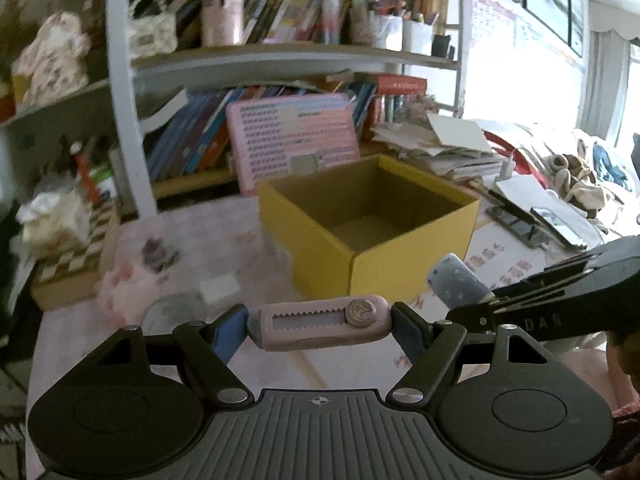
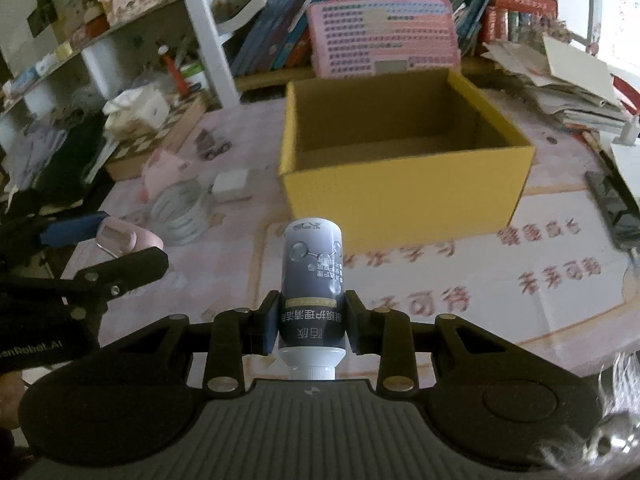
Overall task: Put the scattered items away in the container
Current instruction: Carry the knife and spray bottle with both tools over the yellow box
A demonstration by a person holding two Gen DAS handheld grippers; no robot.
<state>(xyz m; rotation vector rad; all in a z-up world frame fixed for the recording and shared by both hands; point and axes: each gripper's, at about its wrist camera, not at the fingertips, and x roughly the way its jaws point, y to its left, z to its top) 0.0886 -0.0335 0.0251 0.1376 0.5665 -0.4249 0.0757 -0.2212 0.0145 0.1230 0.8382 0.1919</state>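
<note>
Both jaws were clamped on loads: the left gripper (image 1: 318,322) pinched a pink utility knife (image 1: 320,322) crosswise by its two ends, and the right gripper (image 2: 311,320) squeezed a dark bottle (image 2: 312,280) with its white cap toward the camera. Each hovered over the pink table mat (image 2: 480,300), just short of the open yellow box (image 2: 400,196). Left of the box lay what looked like a tape roll (image 2: 180,210), blurred, and a white square block (image 2: 230,184).
</note>
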